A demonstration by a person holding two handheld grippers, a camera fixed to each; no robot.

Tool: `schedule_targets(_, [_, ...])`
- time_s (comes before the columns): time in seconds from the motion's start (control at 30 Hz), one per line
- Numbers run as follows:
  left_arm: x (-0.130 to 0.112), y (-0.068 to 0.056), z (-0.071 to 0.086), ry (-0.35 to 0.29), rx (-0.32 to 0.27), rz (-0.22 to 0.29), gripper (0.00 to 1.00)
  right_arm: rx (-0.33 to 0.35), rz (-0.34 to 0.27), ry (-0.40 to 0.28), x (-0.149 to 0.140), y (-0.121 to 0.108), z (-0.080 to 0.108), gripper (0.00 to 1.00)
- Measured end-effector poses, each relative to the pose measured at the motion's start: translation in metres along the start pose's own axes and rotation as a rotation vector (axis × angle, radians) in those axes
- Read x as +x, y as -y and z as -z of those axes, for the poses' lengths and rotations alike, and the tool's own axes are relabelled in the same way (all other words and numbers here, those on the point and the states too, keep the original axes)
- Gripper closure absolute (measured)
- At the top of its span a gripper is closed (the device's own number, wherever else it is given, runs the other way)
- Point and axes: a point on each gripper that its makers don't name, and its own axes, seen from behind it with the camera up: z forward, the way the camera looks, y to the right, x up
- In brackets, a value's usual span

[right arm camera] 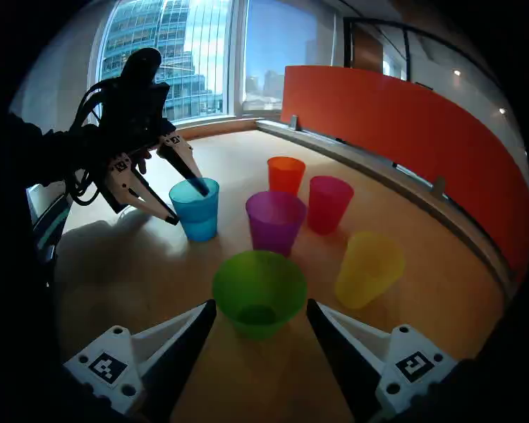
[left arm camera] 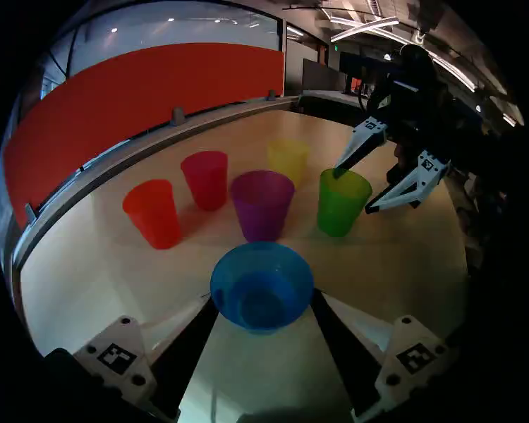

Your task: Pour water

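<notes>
A blue cup stands on the pale wooden table between my left gripper's fingertips, which touch it on both sides. The right gripper view shows that blue cup holding water, with the left gripper and a dark-sleeved hand behind it. My right gripper closes on a green cup that stands upright on the table. In the left gripper view, the right gripper straddles the green cup.
Between the two held cups stand an orange cup, a pink cup, a purple cup and a yellow cup. An orange partition runs along the table's far edge. Large windows lie beyond the table.
</notes>
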Motion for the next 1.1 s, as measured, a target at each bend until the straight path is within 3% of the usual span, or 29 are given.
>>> schedule_targets(0.47, [0.009, -0.002, -0.009, -0.007, -0.021, 0.01, 0.06, 0.027, 0.003, 0.008, 0.006, 0.003, -0.017, 0.0])
schedule_targets(1.1, [0.013, -0.001, -0.013, -0.012, -0.008, 0.01, 0.11, 0.031, 0.012, 0.011, 0.005, 0.003, -0.02, 0.01])
